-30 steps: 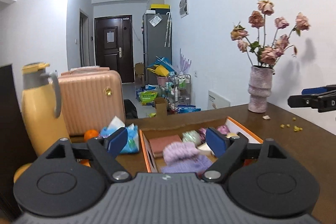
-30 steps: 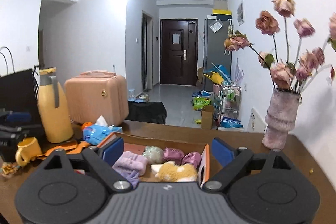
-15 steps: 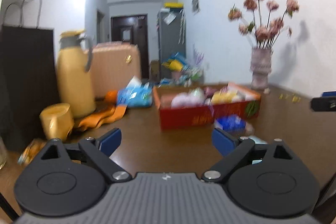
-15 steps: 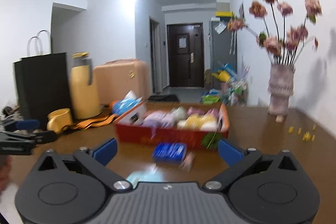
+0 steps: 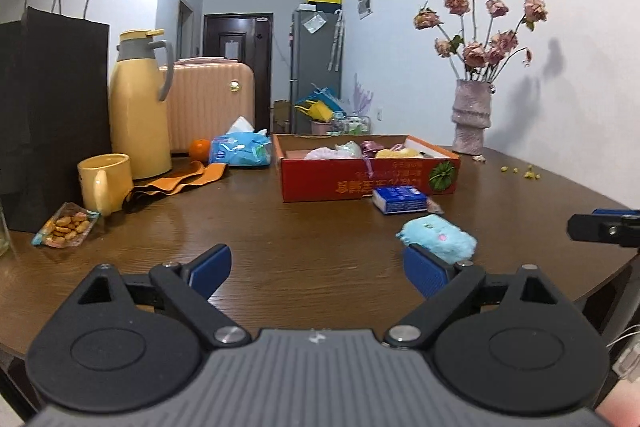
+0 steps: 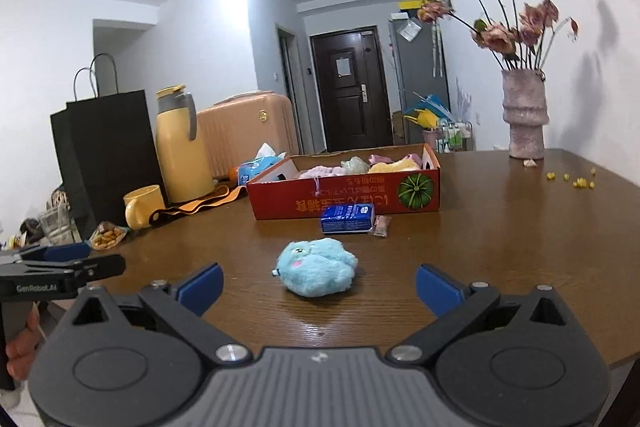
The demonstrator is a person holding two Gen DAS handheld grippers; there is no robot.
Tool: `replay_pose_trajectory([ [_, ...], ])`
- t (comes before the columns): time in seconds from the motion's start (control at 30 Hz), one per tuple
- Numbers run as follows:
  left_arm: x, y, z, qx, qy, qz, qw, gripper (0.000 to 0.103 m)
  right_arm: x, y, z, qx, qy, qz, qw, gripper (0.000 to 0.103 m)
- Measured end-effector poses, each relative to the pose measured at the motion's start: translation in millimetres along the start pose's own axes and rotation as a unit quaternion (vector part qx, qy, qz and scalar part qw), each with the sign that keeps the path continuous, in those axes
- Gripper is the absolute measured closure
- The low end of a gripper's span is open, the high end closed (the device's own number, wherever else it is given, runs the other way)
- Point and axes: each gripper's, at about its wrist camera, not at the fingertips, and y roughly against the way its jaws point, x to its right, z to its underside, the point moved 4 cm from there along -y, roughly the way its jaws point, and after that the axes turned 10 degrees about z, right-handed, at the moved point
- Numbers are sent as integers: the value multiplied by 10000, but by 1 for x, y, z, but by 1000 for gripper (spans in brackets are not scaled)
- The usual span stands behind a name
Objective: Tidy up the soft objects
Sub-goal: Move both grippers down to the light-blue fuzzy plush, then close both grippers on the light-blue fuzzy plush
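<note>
The left gripper (image 5: 317,266) was seen low over the near edge of a dark brown wooden table (image 5: 280,227), its blue-padded jaws spread wide with only bare tabletop between them. Both pairs of jaws had just been opening. The right gripper (image 6: 319,285) was likewise held wide, nothing pressed by its pads.

A fluffy light-blue plush toy (image 6: 316,266) lay on the table just beyond the right gripper's fingertips, roughly centred on the gap between them and apart from both pads. In the left wrist view the same plush (image 5: 438,239) appeared just behind that gripper's right pad; whether it was touched there could not be told.

Further back, a small blue packet (image 6: 347,218) lay beside a little pink wrapped item (image 6: 381,225), both just in front of a shallow red cardboard box (image 6: 344,201) printed with a green melon. Inside the box, several soft things in lilac, pale green, pink and yellow (image 6: 360,165) were piled together.

To the left of the box were seen a blue tissue pack (image 5: 240,149), an orange fruit (image 5: 199,148), a yellow thermos jug with a grey handle (image 5: 138,107), a yellow mug (image 5: 105,183), an orange cloth strap (image 5: 180,179), a clear bag of snacks (image 5: 66,225) and a black paper bag (image 5: 48,115). A pink textured vase of dried roses (image 5: 471,121) stood at the far right corner, with yellow crumbs (image 5: 522,173) scattered near it.
</note>
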Motion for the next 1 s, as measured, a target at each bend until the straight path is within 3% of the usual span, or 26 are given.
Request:
replay_pose_trajectory([
  [0.2,5,-11,4,-139,80,123,9998,8,2,-3,1,-38,29,33,10000,1],
  [0.33,14,-35,0,-184,20,506,9985,8,6,-19,2,-146,-116,-52,9998,3],
  [0.47,27,-75,-7,-389,-31,750,9964,14,10,-53,5,-483,-348,51,9982,13],
  [0.57,32,-105,-10,-639,213,1102,9916,22,13,-77,6,-670,-510,-12,9964,19],
  [0.67,30,-139,-11,-1024,580,1188,9859,34,14,-98,4,-794,-640,-88,9947,27],
  [0.8,18,-174,-12,-1371,1204,1432,9727,48,20,-127,0,-987,-828,-76,9916,32],
  [1.0,9,-204,-15,-1632,1512,1627,9613,50,26,-165,-6,-1285,-876,29,9878,46],
])
